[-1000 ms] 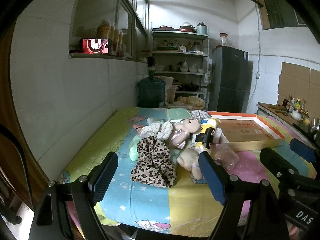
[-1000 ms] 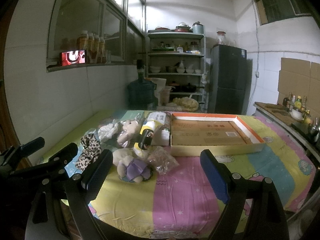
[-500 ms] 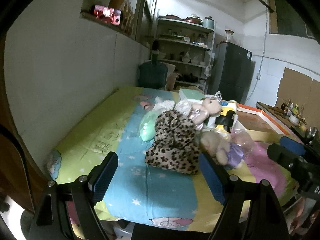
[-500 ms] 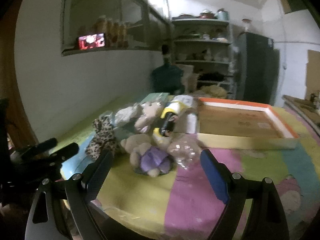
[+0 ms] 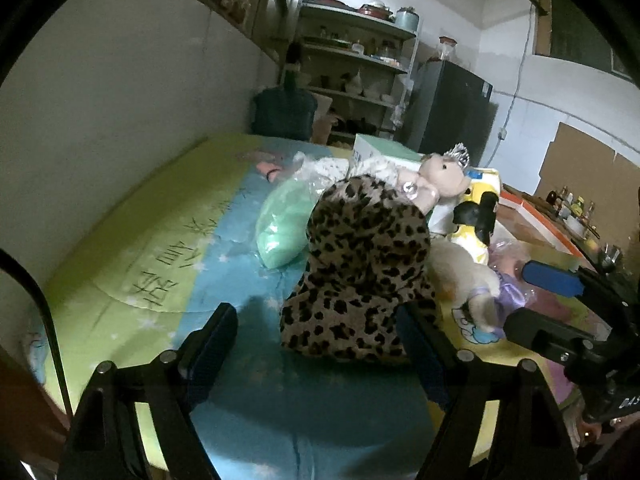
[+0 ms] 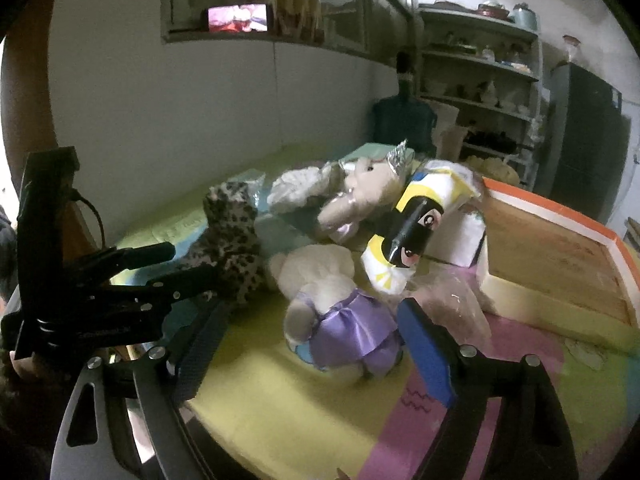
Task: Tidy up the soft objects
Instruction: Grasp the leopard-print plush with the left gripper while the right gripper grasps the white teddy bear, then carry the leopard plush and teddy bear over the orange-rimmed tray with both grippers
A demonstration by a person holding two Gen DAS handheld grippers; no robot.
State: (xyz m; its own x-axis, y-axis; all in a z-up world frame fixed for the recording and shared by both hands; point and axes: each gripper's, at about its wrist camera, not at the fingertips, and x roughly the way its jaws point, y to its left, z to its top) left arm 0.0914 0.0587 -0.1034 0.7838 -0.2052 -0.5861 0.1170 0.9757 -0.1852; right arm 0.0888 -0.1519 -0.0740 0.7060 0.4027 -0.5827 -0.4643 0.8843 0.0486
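Left tool (image 5: 316, 344) spread, empty, at the leopard-print soft fabric piece (image 5: 360, 272) lying on the cartoon-print bed sheet (image 5: 160, 264). Right tool (image 6: 308, 344) spread, jaws just narrowing slightly, nothing pinched, near the cream plush toy in a purple skirt (image 6: 340, 312). Both look light, floppy, compressible; pinch a thick fold or the torso.
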